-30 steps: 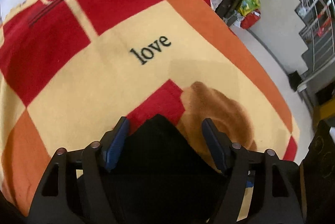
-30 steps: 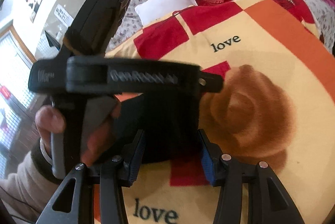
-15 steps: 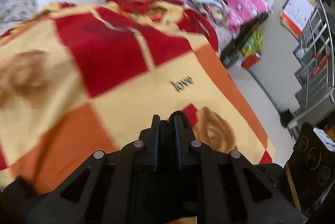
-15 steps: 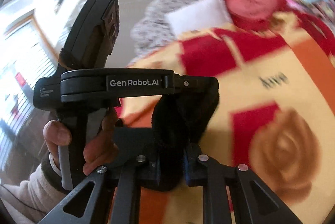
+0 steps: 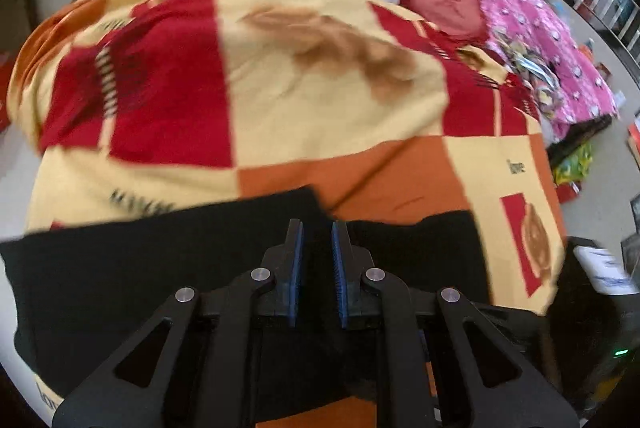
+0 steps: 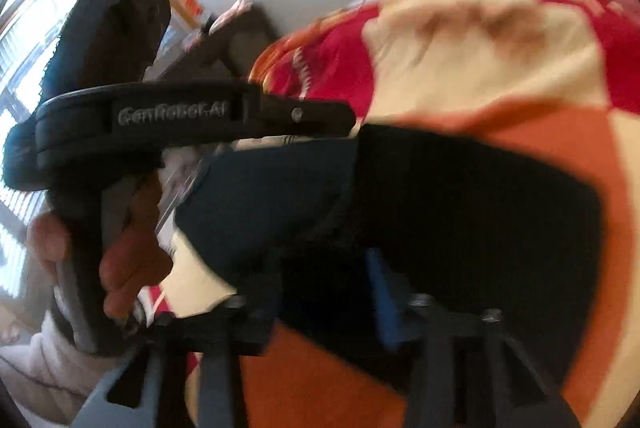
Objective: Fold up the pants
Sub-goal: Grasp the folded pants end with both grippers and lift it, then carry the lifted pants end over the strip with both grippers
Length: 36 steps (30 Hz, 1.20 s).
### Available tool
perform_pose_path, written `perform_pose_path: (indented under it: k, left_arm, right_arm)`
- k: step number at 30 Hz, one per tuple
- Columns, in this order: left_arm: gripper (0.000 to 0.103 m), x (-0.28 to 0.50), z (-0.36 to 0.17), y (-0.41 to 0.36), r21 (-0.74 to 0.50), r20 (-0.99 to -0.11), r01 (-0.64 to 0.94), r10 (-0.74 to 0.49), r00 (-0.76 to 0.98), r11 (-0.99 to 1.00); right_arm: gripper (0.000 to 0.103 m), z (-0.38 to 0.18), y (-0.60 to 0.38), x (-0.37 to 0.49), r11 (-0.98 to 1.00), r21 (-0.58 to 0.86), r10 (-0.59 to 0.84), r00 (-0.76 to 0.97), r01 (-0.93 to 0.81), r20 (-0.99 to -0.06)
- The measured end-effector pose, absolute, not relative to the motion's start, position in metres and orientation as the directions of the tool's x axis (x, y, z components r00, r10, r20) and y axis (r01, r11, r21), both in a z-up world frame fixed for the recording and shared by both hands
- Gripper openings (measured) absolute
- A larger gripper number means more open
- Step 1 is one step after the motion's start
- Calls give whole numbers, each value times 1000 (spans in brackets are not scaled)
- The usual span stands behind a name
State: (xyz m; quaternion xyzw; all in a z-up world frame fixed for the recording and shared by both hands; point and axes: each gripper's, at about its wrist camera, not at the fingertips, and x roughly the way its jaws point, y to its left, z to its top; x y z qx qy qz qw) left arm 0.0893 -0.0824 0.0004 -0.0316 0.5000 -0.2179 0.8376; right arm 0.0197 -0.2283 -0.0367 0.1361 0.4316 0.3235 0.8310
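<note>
Bed blanket [image 5: 320,100], checked red/yellow/orange, fills both views. Black pants [image 5: 120,268] lie across near edge of blanket, long axis running left-right in left wrist view; which end is waist, can't tell.

Left gripper [image 5: 317,240]: jaws narrow, pinched on black pants fabric. Right gripper [image 6: 324,276]: jaws opening, black cloth betw. them, pads not clearly pressing; view blurred.

Step, my read: laying fold down. Keep left pinch firm, edges aligned w/ lower layer, lower flat, then let go.
</note>
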Motion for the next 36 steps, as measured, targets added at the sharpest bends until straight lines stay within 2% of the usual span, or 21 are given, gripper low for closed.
perform_pose_path:
  k: [3,5,7,10,13,17,21,28,36]
  left_arm:
    - [13,79,-1,-77,-271,-820,333,-398,412,903]
    - [21,70,0,-80,-281,-810,345,-414,415,895]
    - [31,64,3,-86,-289,-800,354,-427,422,890]
    - [32,59,-2,-99,-258,-808,341,-395,438,904]
    - [32,54,-13,-106,-194,-837,312,-323,441,930]
    - [32,53,-30,-106,-221,-856,271,-320,406,937]
    - [32,51,-32,-105,-228,-852,239,-312,420,944]
    - [32,46,-33,-103,-233,-851,228,-312,423,945]
    - [32,39,-33,-102,-228,-848,212,-301,437,950]
  right_arm:
    - [44,-12,-248,1,745,510,667,471,-430,-577]
    - [44,0,-274,-5,794,467,606,558,-388,-567]
    - [44,1,-292,1,875,382,481,624,-297,-616]
    - [42,-13,-309,18,917,347,389,635,-197,-667]
    - [40,-27,-318,33,933,317,353,624,-173,-697]
    - [40,-40,-309,47,966,193,257,611,-169,-749]
    - [40,-46,-295,60,972,138,228,618,-191,-752]
    - [40,-21,-305,31,960,198,280,623,-199,-730]
    - [40,-18,-291,-7,951,179,298,603,-251,-740]
